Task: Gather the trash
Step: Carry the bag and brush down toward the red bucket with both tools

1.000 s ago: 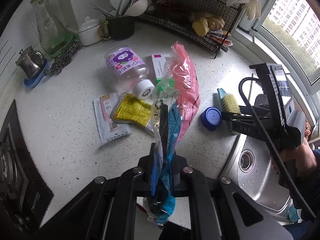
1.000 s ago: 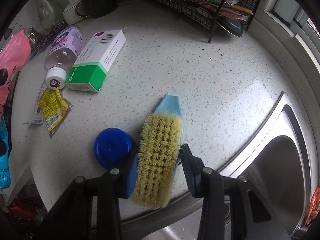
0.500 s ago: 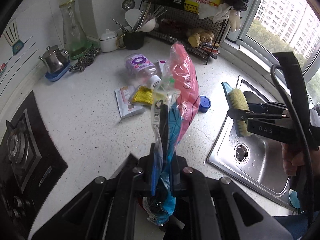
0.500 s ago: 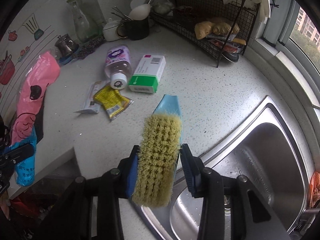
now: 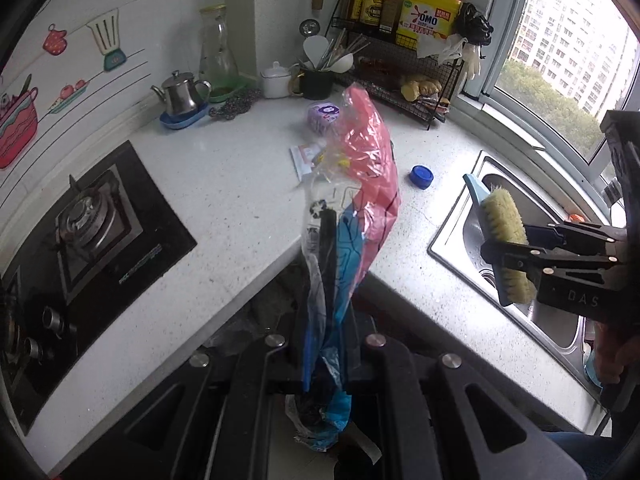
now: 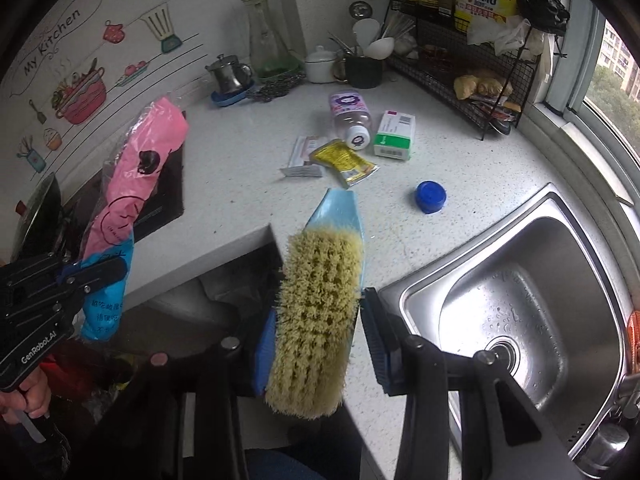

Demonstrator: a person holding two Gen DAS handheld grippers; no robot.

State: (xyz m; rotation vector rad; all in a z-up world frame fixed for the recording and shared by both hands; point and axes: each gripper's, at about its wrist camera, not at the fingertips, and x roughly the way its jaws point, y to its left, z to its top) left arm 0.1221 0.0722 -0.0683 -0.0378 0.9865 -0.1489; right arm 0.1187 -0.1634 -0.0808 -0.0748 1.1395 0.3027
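Observation:
My left gripper (image 5: 336,248) is shut on a long pink and blue plastic wrapper (image 5: 368,152), which sticks up past the fingers over the counter's front edge. The right wrist view shows that wrapper (image 6: 144,168) and the left gripper (image 6: 100,272) at the far left. My right gripper (image 6: 320,312) is shut on a scrub brush (image 6: 324,264) with yellowish bristles and a light blue handle, held above the counter edge beside the sink (image 6: 520,300). On the white counter (image 6: 248,184) lie a purple-labelled bottle (image 6: 350,114), a green and white box (image 6: 394,134), a yellow sachet (image 6: 344,160), a white packet (image 6: 304,156) and a blue cap (image 6: 431,197).
A black gas stove (image 5: 92,232) fills the counter's left. A wire rack (image 6: 460,80) with bottles, a utensil mug (image 6: 364,70), a glass carafe (image 5: 218,56) and a small metal teapot (image 5: 182,94) line the back wall. A dark gap opens below the counter's corner.
Both grippers have drawn back from the counter and risen. The brush has come up off the counter by the sink; the wrapper stays clamped in the left gripper.

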